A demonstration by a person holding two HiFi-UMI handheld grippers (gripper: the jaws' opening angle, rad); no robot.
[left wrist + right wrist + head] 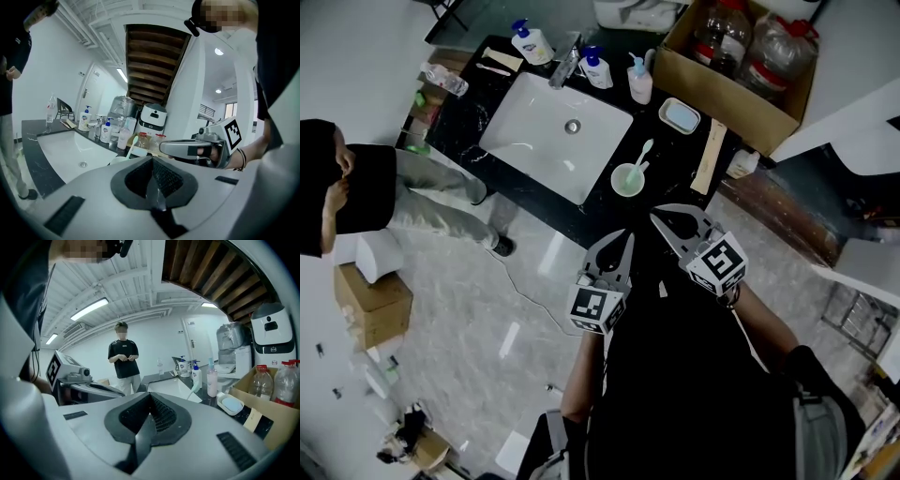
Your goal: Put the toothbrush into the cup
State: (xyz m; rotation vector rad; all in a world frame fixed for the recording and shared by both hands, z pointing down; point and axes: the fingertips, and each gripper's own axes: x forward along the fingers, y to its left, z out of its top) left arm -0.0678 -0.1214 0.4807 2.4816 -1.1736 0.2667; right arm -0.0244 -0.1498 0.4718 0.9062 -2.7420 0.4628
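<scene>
Both tongs are shut with nothing in them. The left tongs (623,240) have their jaws pressed together, and the right tongs (662,218) are the same, pads meeting with no gap. They hang side by side in front of the desk (667,150), tips pointing at it, the right pair a little further forward than the left.

The toothbrush (643,156) already stands in the cup (627,180), head up and leaning against the rim, its handle down inside. Neither pair of tongs touches it. The pale green cup stands upright on the black desk, just beside the right front corner of the white sink (542,131).

Behind the cup, near the desk's back edge, lies a soap dish (679,114) with a pale blue bar in it. A pink bottle (639,82) stands to its left. The tap (565,67) sits at the back of the sink with a pump bottle (530,42) on one side and a second close on the other. A pale wooden slat (710,157) lies at the right end of the desk, and past it stands an open cardboard box (722,89) holding plastic jugs (718,37).

At the left end of the desk a person (356,187) in a dark top and light trousers stands on the pale floor (459,309).
</scene>
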